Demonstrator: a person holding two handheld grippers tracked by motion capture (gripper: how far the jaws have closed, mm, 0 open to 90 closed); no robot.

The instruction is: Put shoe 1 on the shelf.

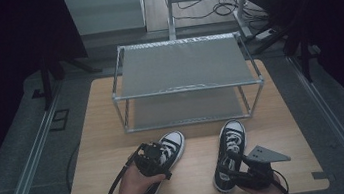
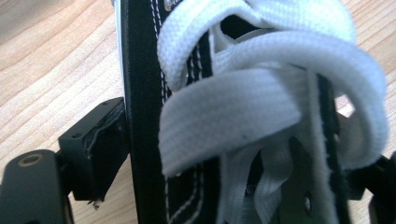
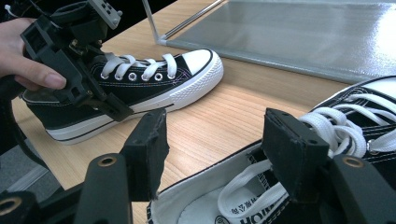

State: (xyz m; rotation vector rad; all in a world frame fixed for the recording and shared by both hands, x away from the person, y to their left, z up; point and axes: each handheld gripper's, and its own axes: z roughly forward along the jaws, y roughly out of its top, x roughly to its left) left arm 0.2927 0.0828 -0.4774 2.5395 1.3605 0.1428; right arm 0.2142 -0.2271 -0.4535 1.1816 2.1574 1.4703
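Note:
Two black high-top sneakers with white laces and toe caps lie on the wooden table point(image 1: 195, 177). My left gripper point(image 1: 154, 159) sits over the left shoe point(image 1: 172, 144), its jaws straddling the laced upper. In the left gripper view the left gripper point(image 2: 233, 158) has one pad point(image 2: 100, 144) pressed against the black canvas of the left shoe point(image 2: 140, 84); the other pad is mostly hidden behind the laces. My right gripper point(image 1: 236, 168) hovers open at the heel end of the right shoe point(image 1: 232, 142). The right gripper point(image 3: 218, 149) holds its jaws apart above the right shoe point(image 3: 359, 116) and its collar.
A metal rack point(image 1: 186, 89) with two grey shelves stands behind the shoes at the table's far half. Its lower shelf point(image 3: 299, 32) lies just beyond the toes. Bare wood shows between the two shoes. Cables trail from both grippers toward the near edge.

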